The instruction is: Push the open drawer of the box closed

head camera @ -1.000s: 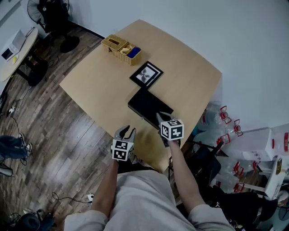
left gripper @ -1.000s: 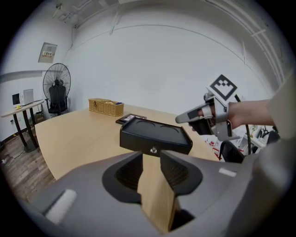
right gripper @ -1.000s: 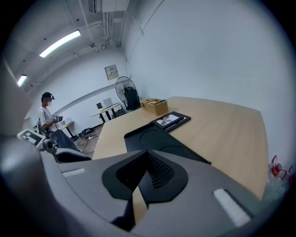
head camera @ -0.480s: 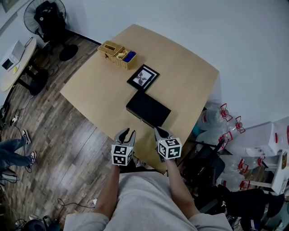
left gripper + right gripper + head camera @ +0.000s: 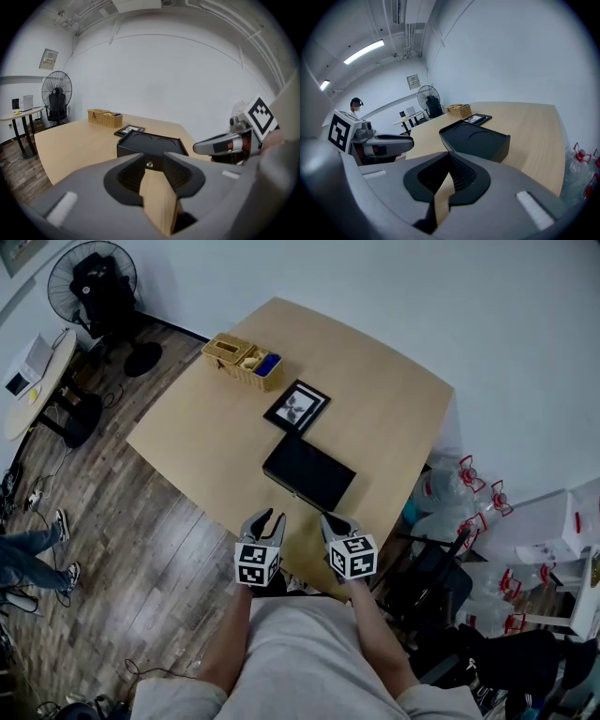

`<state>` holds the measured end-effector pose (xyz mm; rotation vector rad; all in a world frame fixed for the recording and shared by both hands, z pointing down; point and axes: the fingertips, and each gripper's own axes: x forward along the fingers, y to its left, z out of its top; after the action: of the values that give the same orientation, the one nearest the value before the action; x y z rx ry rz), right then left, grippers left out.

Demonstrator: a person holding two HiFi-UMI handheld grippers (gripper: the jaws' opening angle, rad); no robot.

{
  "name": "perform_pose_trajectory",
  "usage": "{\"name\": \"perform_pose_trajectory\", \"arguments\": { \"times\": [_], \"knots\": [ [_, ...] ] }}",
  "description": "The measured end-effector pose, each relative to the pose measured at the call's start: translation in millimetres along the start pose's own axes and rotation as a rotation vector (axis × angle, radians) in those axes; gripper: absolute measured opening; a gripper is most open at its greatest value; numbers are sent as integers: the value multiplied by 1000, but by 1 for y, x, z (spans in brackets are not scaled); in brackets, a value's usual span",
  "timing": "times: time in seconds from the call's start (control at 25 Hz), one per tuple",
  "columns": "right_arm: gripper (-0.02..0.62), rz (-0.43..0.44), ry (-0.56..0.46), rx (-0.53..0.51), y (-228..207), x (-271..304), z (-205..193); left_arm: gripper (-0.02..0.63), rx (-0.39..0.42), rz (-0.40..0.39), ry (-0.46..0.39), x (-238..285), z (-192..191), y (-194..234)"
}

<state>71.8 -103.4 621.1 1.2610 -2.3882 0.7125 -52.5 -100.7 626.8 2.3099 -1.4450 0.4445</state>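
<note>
The black box (image 5: 307, 472) lies on the wooden table (image 5: 206, 437), near its front edge. Its front face carries a small silvery knob (image 5: 149, 164) and looks flush with the body. My left gripper (image 5: 265, 517) hovers just before the box's near left corner, its jaws a little apart, framing the knob in the left gripper view (image 5: 153, 159). Beside it my right gripper (image 5: 336, 521) is shut and empty, a short way back from the box (image 5: 476, 138). Neither gripper touches the box.
A wicker basket (image 5: 242, 360) and a framed picture (image 5: 296, 407) sit farther back on the table. Water bottles (image 5: 459, 488) crowd the floor to the right. A fan (image 5: 89, 277) and a side table (image 5: 33, 362) stand at the left.
My right gripper has drawn back from the box's front towards my body. The left gripper has hardly moved.
</note>
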Motion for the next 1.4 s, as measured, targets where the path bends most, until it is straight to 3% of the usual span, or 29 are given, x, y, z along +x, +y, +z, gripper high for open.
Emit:
{"name": "perform_pose_trajectory", "arguments": {
  "times": [0.72, 0.96, 1.4],
  "knots": [
    [2, -27, -10, 33, -12, 1, 1, 129, 37, -41, 24, 17, 2, -4],
    [2, -23, -6, 38, -9, 4, -2, 55, 27, -42, 12, 14, 2, -3],
    [2, -17, -2, 51, -8, 5, -6, 52, 19, -40, 48, 11, -6, -2]
  ]
}}
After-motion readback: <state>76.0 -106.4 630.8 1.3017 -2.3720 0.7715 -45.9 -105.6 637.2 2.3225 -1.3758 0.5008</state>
